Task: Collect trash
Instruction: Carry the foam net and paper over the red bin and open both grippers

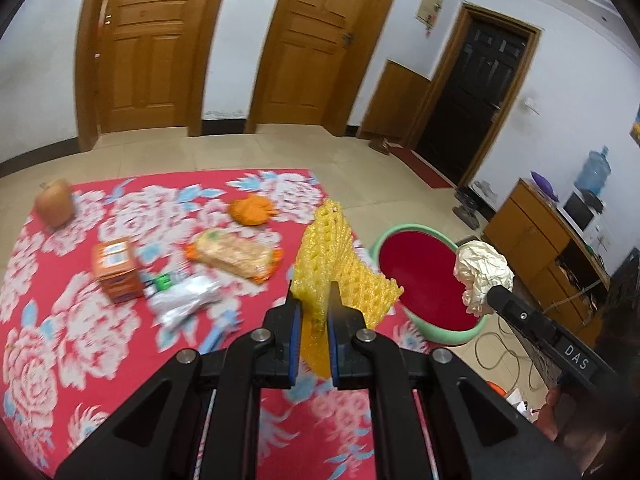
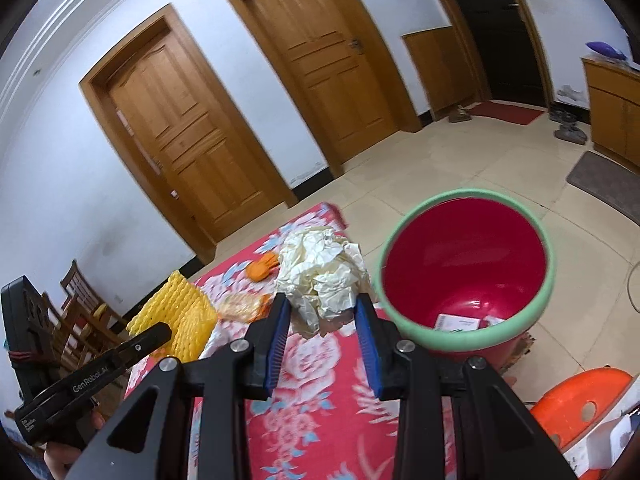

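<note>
**Two pieces of trash gripped beside the bin**

One yellow foam net (image 1: 340,264) is standing up at the centre of the left wrist view, and the left gripper (image 1: 314,312) is pinching its lower edge with the jaws nearly together. One crumpled cream paper ball (image 2: 324,276) is sitting at the centre of the right wrist view, and the right gripper (image 2: 322,320) is clamping it with the jaws partly apart. One red bin with a green rim (image 2: 468,344) is standing at right of centre there, just past the cloth's edge, with some paper lying in its bottom.

Both grippers are pointing downward and forward, side by side, over the near right part of the red flowered cloth (image 1: 80,340).

On the cloth, at left of the left wrist view, five more things are lying: an onion (image 1: 54,204), an orange carton (image 1: 116,270), a clear plastic wrapper (image 1: 184,300), a snack packet (image 1: 234,256) and an orange peel (image 1: 252,208). Bare tiled floor (image 1: 240,152) is stretching beyond the cloth toward two wooden doors (image 1: 144,40).
</note>
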{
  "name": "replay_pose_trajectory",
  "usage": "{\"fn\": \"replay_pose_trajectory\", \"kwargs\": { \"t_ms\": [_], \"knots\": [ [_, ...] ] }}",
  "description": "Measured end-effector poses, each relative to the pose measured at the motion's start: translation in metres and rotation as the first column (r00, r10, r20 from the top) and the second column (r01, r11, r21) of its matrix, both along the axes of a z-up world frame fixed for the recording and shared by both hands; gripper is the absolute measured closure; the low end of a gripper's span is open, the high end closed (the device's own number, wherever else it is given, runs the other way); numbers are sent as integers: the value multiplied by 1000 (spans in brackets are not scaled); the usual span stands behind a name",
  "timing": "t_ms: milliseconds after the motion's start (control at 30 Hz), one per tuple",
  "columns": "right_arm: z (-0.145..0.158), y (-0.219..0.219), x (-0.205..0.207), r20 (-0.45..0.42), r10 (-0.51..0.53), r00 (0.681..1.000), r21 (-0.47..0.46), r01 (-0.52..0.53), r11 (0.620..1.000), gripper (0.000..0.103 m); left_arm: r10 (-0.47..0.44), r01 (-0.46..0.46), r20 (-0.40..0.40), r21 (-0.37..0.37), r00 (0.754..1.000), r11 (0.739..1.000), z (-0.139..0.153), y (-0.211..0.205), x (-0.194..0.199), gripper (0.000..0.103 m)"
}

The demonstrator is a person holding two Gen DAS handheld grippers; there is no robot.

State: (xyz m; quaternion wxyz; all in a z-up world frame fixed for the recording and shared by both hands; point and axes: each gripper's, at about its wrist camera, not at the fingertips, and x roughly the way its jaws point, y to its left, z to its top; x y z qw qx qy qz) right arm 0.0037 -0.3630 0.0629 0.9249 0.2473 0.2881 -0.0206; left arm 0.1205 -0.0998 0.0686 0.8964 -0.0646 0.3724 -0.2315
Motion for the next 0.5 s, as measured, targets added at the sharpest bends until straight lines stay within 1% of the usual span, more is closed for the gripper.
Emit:
{"fn": "replay_pose_trajectory", "kwargs": {
  "t_ms": [200,367,500],
  "knots": [
    [-11,-39,-1,-17,-103,995,28,103,994,67,-84,84,-3,37,996,996,-4,-55,17,93],
    [-25,-67,4,-47,-174,984,55,177,983,67,-147,149,-25,69,989,986,-15,-100,29,93],
    [-37,-83,4,-72,-228,971,73,233,970,66,-193,196,-41,92,980,976,-26,-132,30,93]
  ]
}}
